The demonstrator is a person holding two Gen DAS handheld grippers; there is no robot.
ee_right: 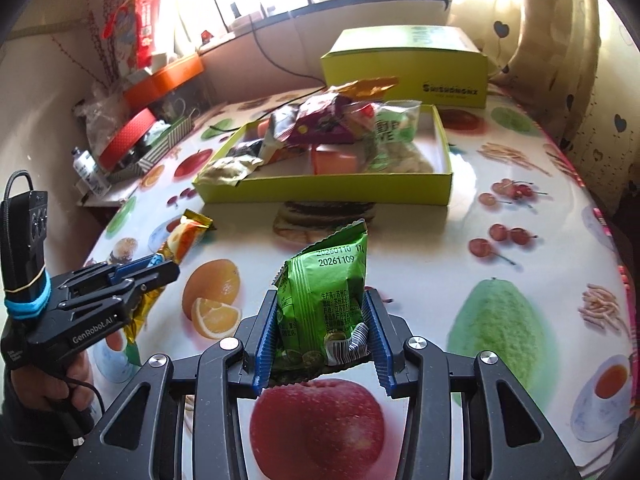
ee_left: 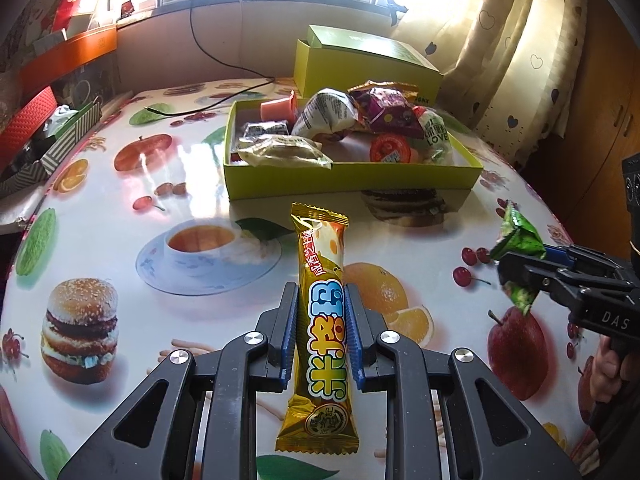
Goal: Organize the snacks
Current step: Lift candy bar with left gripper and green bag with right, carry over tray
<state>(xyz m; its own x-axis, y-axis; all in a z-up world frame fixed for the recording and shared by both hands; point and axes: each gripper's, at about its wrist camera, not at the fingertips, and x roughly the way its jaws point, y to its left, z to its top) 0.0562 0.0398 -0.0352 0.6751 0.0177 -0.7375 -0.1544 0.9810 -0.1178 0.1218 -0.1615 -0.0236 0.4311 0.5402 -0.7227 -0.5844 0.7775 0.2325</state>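
My left gripper (ee_left: 322, 294) is shut on a long golden snack bar (ee_left: 322, 320), held lengthwise above the fruit-print tablecloth. The same bar (ee_right: 182, 240) and left gripper (ee_right: 168, 270) show at the left of the right wrist view. My right gripper (ee_right: 322, 300) is shut on a green snack packet (ee_right: 326, 292), standing upright between the blue pads. In the left wrist view that packet (ee_left: 518, 242) and the right gripper (ee_left: 506, 270) appear at the right edge. Ahead lies the shallow yellow-green box (ee_left: 348, 180) (ee_right: 328, 190), filled with several wrapped snacks.
A closed yellow-green box (ee_right: 404, 72) (ee_left: 360, 68) stands behind the tray. Red and orange boxes and a small bottle (ee_right: 86, 168) crowd the left side. A black cable (ee_left: 208, 52) runs across the far table. Curtains (ee_left: 520, 40) hang at the right. A hand (ee_right: 48, 388) holds the left gripper.
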